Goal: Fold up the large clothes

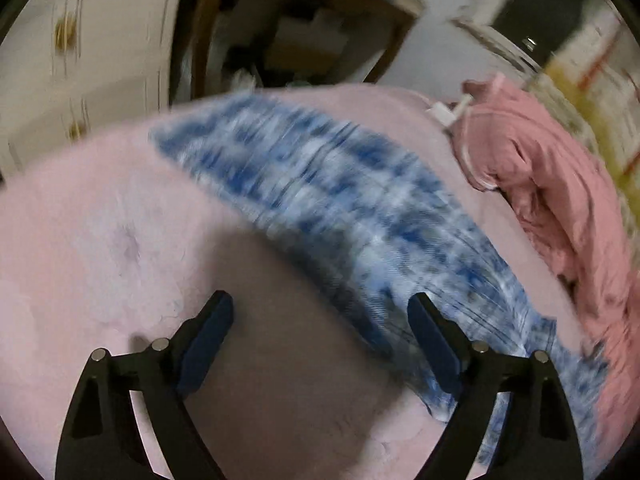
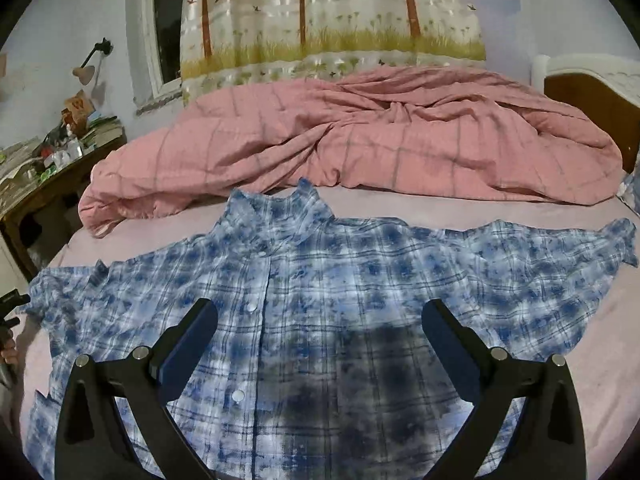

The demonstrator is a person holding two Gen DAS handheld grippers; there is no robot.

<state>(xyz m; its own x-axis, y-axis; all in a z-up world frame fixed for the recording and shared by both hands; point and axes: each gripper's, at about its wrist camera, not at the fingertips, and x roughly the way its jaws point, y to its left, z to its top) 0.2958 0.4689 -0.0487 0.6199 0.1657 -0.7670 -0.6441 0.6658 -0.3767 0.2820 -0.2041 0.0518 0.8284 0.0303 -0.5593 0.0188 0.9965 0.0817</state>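
Observation:
A blue and white plaid shirt (image 2: 340, 280) lies spread flat, buttoned front up, on the pale pink sheet (image 2: 592, 340), with its collar towards the far side and both sleeves out sideways. My right gripper (image 2: 319, 304) hovers open over the shirt's lower front, with the button strip just inside the left finger. In the blurred left wrist view one shirt sleeve (image 1: 320, 184) runs diagonally across the sheet (image 1: 100, 220). My left gripper (image 1: 319, 298) is open with only bare sheet between its fingers. Its right finger overlaps the sleeve's edge.
A rumpled pink checked duvet (image 2: 360, 140) is heaped behind the shirt, also seen as the pink heap (image 1: 560, 184). A cluttered wooden desk (image 2: 48, 160) stands left of the bed. There is a curtain (image 2: 332, 20) behind, a headboard (image 2: 592, 92) at right and a white cabinet (image 1: 80, 60).

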